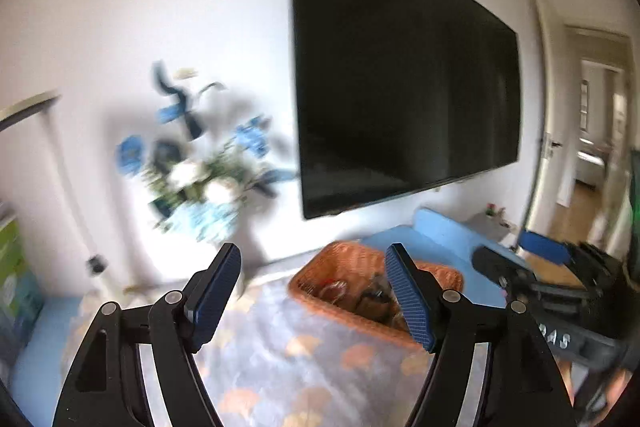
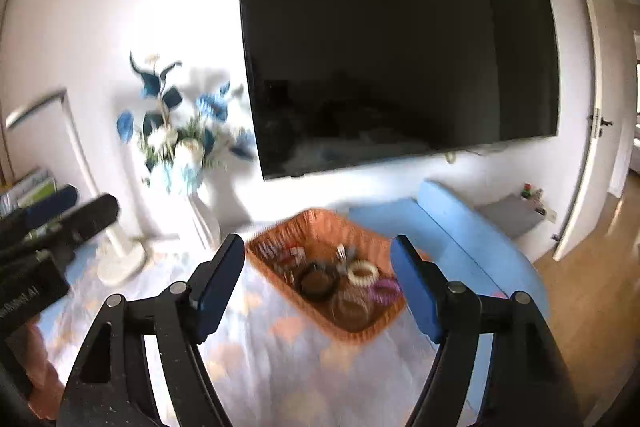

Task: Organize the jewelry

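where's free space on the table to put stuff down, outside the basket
The patterned cloth in front of the orange basket is bare, as is the cloth between the basket and the white lamp base. The blue table edge right of the basket is free too. It is crowded inside the basket and around the flower vase.

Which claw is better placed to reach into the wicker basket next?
Probably the right claw: its view frames the basket almost centrally between open fingers, with the white bangle and purple ring in sight. For the left claw, also open and empty, the basket sits off to its right.
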The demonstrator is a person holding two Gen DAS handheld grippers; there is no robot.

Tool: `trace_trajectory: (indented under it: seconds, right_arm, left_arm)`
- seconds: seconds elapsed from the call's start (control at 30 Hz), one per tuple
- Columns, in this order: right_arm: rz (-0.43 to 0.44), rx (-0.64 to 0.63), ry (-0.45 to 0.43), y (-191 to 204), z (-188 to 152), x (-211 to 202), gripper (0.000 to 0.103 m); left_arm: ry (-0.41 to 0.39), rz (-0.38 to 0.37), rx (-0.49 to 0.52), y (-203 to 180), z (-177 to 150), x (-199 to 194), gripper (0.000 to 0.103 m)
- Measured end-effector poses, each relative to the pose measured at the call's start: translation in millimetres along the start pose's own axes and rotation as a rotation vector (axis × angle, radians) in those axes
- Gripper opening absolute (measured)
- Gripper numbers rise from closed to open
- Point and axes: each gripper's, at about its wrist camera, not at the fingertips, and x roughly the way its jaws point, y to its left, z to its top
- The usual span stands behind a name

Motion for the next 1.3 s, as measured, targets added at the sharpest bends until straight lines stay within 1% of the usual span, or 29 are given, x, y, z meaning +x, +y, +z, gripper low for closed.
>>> trace_trajectory:
  seconds: [0.07,0.17,0.23,0.3,0.37,0.43,0.63,0.7,0.8,0.97,1.1,1.3]
  right_arm:
    - [-0.022,0.007,0.008,4.8,-13.1,-9.5,0.077]
    - [-0.002,0.044,0.031,7.4,-26.8,-16.1,0.077]
    - [-0.025,0.060,0.048,9.5,-36.0,-20.0,0.077]
    - [-0.053,0.074,0.074,11.8,-43.8,-20.0,0.077]
    - [-0.050,0.083,0.099,12.8,-50.7,-18.4,0.077]
    - [-0.040,0.088,0.125,14.3,-56.8,-13.1,0.077]
    - [-0.004,0.103,0.166,18.2,-69.4,-0.2,0.077]
    - [-0.018,0.090,0.172,19.7,-71.4,2.1,0.077]
    - [-0.035,0.081,0.178,19.8,-74.2,7.0,0.077]
    - [-0.008,0.094,0.223,18.4,-83.0,24.1,0.077]
    - [-0.017,0.089,0.249,20.3,-89.6,36.2,0.077]
    - [-0.021,0.090,0.268,21.2,-95.2,43.2,0.077]
  left_arm:
    - [0.005,0.019,-0.016,0.6,-20.0,-14.8,0.076]
    - [0.021,0.037,-0.020,-0.3,-39.2,-30.1,0.076]
    - [0.038,0.041,-0.033,1.7,-46.6,-43.2,0.076]
    - [0.059,0.034,-0.039,2.1,-52.8,-45.5,0.076]
    - [0.067,0.048,-0.031,2.4,-61.1,-50.4,0.076]
    - [0.076,0.068,-0.019,1.9,-67.9,-48.9,0.076]
    - [0.108,0.047,-0.024,1.4,-85.8,-40.1,0.076]
    - [0.125,0.038,-0.031,3.2,-89.0,-35.0,0.076]
    - [0.140,0.045,-0.039,8.2,-94.4,-27.8,0.076]
    - [0.185,0.071,-0.067,22.6,-104.7,-11.2,0.076]
    - [0.203,0.071,-0.068,25.4,-109.0,-4.4,0.076]
    - [0.228,0.070,-0.068,26.8,-113.3,3.3,0.076]
